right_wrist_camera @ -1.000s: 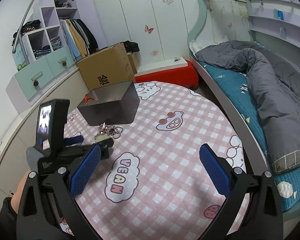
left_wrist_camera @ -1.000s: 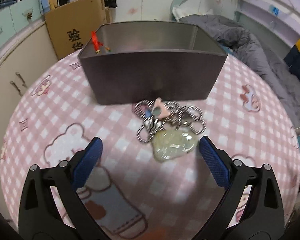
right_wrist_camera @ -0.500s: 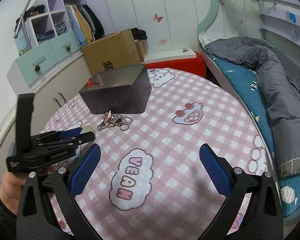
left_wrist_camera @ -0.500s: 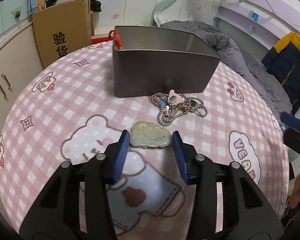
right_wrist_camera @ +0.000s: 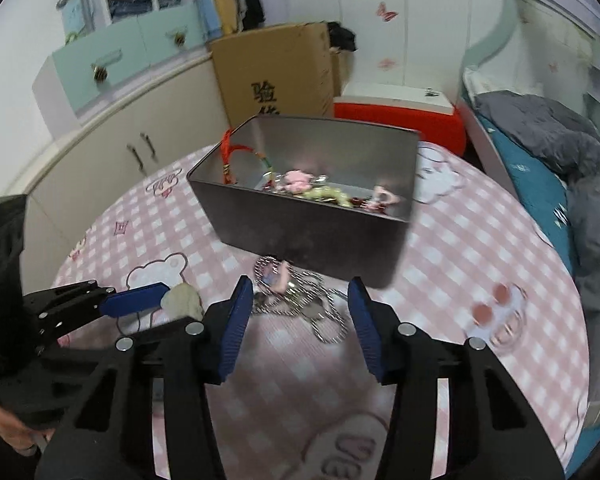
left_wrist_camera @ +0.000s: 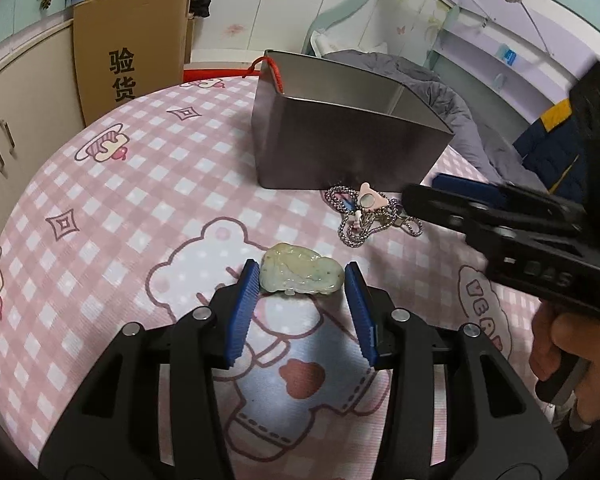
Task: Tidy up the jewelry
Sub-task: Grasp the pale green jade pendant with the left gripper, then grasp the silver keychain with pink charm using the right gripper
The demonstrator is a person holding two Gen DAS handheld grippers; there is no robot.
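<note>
Now the left gripper [left_wrist_camera: 300,278] pinches the pale green jade pendant [left_wrist_camera: 301,268] across its width above the pink checked tablecloth [left_wrist_camera: 112,200]; it looks hard, smooth and probably slippery and chip-prone. Beyond, the right gripper [right_wrist_camera: 300,292], half open and empty, hovers over the limp steel chain necklace [right_wrist_camera: 300,300] lying just before the metal tin [right_wrist_camera: 300,224], best pinched at its bunched middle.

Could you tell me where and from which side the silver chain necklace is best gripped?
Grip the bunched middle of the chain necklace, beside its pink charm, coming straight down from above with the right gripper. It lies flat and tangled on the mat, close against the metal box, so a side approach looks blocked.
</note>
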